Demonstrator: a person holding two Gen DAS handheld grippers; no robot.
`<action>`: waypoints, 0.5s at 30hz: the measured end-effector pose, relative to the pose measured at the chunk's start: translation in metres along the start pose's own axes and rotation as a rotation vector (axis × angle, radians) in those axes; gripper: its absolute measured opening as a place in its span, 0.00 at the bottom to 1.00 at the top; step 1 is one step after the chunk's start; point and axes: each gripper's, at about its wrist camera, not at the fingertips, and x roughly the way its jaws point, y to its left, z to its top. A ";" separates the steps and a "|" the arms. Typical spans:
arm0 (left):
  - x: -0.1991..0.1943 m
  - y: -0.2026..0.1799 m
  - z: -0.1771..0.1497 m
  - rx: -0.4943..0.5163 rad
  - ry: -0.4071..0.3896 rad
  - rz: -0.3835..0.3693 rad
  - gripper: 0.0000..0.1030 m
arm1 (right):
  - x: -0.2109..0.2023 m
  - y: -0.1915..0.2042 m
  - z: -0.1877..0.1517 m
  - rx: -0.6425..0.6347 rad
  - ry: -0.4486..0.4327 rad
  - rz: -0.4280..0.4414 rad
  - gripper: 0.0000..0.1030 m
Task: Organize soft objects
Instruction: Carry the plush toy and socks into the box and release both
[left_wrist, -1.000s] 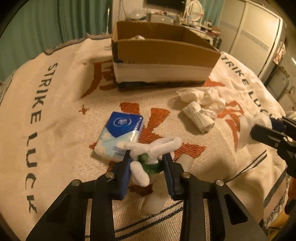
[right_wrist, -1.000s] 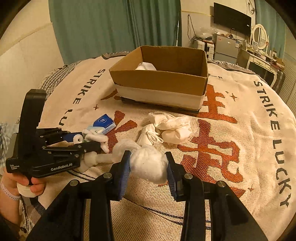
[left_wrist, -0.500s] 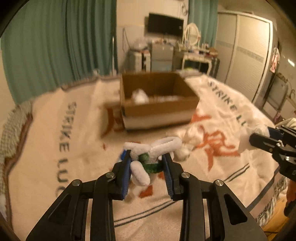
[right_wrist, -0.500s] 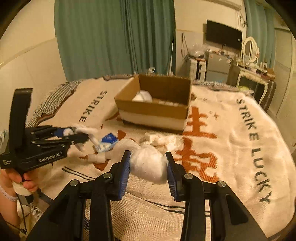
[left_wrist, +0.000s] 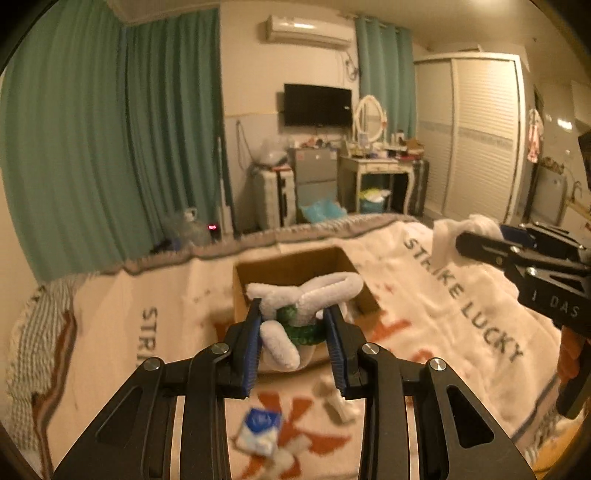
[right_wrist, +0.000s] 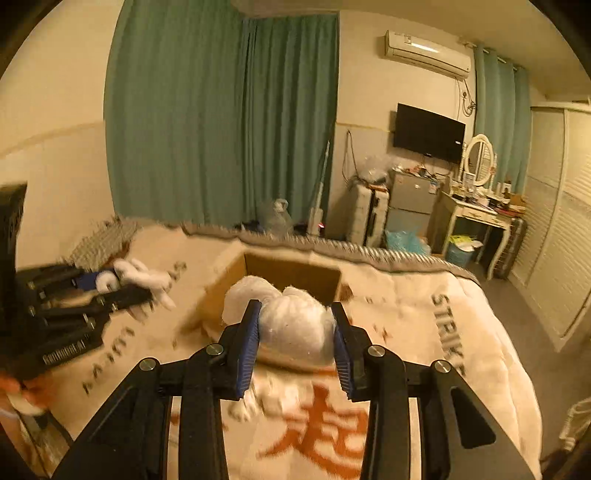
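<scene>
A white plush toy (left_wrist: 295, 317) is clamped in the left gripper (left_wrist: 295, 343), the cardboard box (left_wrist: 295, 269) lying at twelve o'clock beyond it. A white bundle (right_wrist: 295, 328) is gripped by the right gripper (right_wrist: 295, 339), with the box likewise at twelve o'clock.

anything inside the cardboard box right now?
Cannot confirm. In both wrist views only the cardboard box far inner wall shows. The plush toy in the left gripper and the white bundle in the right gripper cover its floor.
</scene>
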 end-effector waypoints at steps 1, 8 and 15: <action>0.006 0.001 0.005 -0.001 -0.004 0.004 0.30 | 0.009 -0.002 0.008 -0.007 -0.011 -0.016 0.35; 0.081 0.010 0.030 -0.008 0.020 0.011 0.30 | 0.097 -0.020 0.041 0.051 0.006 0.042 0.35; 0.180 0.017 0.021 0.002 0.113 0.025 0.30 | 0.203 -0.035 0.035 0.094 0.104 0.082 0.35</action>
